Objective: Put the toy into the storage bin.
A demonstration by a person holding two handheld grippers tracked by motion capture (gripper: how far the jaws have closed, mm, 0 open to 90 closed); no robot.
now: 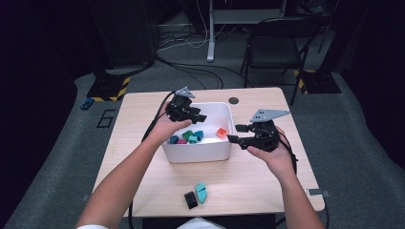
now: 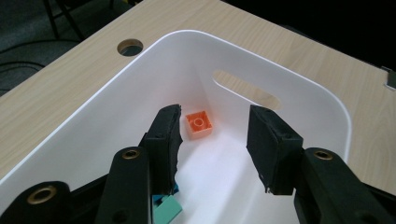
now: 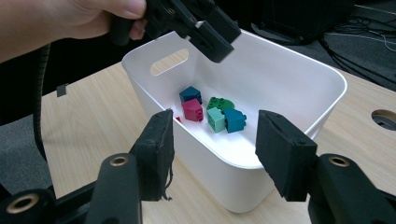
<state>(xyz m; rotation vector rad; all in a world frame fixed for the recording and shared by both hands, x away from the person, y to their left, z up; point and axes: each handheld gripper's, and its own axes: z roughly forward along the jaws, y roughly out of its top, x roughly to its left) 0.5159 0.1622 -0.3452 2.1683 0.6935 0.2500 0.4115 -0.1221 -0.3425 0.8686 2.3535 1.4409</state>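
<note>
While your left gripper point(image 1: 199, 118) hangs empty over the white plastic bin point(image 1: 224, 151), jaws apart above the orange studded brick point(image 2: 199, 125), your likeliest slip is reaching down and clipping the bin's far wall, which would slide the light tub across the pale wooden table point(image 1: 248, 186). Your right gripper point(image 1: 235, 133), jaws also apart and empty, sits just beside the rim and could nudge it too. Crowded blocks like the dark red brick point(image 3: 193, 110) may jam a grab

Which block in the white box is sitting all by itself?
The orange block. It lies alone at the right end of the white box, apart from the blue, green and pink blocks bunched together at the left end.
</note>
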